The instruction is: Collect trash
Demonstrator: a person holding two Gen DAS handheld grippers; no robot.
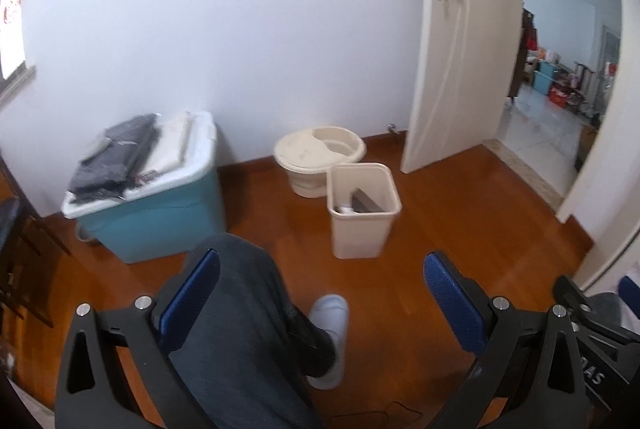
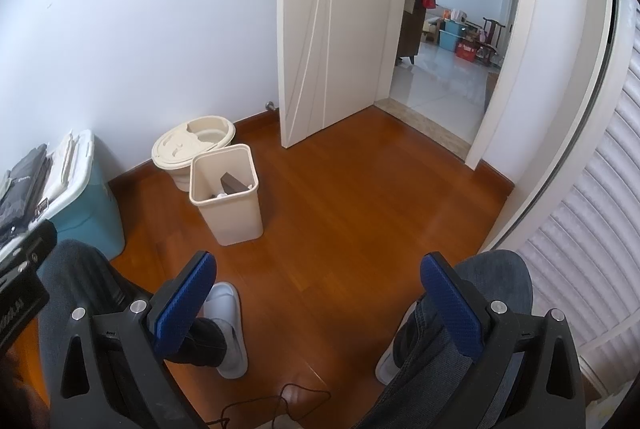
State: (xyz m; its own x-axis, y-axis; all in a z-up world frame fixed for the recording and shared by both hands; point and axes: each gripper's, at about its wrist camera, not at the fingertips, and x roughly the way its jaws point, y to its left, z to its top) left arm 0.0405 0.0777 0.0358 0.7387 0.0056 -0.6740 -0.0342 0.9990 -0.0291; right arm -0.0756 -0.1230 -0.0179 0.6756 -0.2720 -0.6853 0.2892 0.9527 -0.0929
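Left wrist view: left gripper [image 1: 320, 293] spread wide, blue pads [image 1: 456, 303] well apart, nothing between them, hanging over a grey trouser leg [image 1: 236, 313] and white slipper [image 1: 330, 333]. Beyond, beige trash bin [image 1: 362, 213] upright on wooden floor [image 1: 460, 221], dark flat item and pale scraps inside; just behind it, cream bucket [image 1: 318, 159] against the wall; teal storage box [image 1: 148, 205] to the left.

Right wrist view: right gripper [image 2: 318, 295] likewise fully apart, empty, touching nothing. Trash bin [image 2: 228, 195] ahead-left, open white door [image 2: 332, 29] beyond.
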